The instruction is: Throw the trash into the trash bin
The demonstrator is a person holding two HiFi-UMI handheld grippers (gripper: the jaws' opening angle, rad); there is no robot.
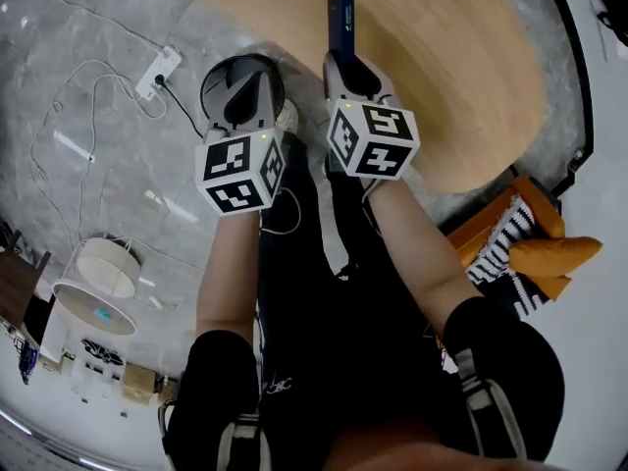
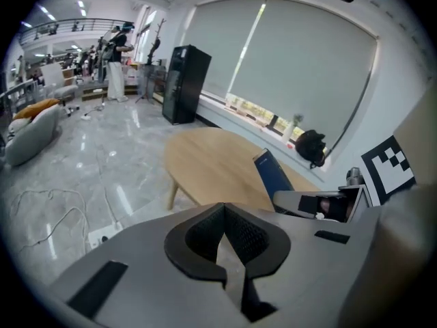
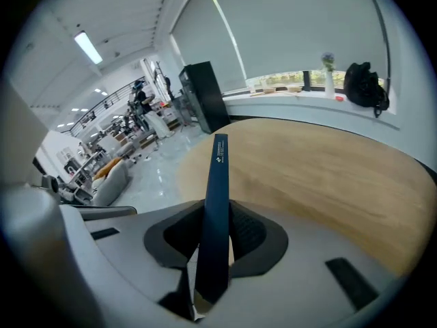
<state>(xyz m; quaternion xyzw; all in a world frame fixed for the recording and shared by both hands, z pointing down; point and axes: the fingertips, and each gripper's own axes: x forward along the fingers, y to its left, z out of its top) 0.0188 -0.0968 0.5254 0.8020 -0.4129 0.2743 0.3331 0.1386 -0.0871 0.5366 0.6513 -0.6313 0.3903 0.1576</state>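
Note:
My right gripper (image 1: 343, 62) is shut on a flat dark blue packet (image 1: 340, 18) that sticks out past its fingertips, over the edge of the oval wooden table (image 1: 432, 57). In the right gripper view the packet (image 3: 218, 176) stands on edge between the pads of the right gripper (image 3: 215, 217). To its left, my left gripper (image 1: 243, 78) is shut and holds nothing. It hangs over a round dark bin with a pale rim (image 1: 214, 84) on the floor and covers much of it. The left gripper view shows the left gripper (image 2: 224, 214) with its pads meeting, and the packet (image 2: 273, 173) to the right.
A white power strip (image 1: 159, 72) with loose cables lies on the grey marble floor at the left. A white round lamp (image 1: 93, 283) stands at the lower left. An orange chair with a striped cushion (image 1: 520, 238) sits at the right. A black cabinet (image 2: 183, 84) stands by the window.

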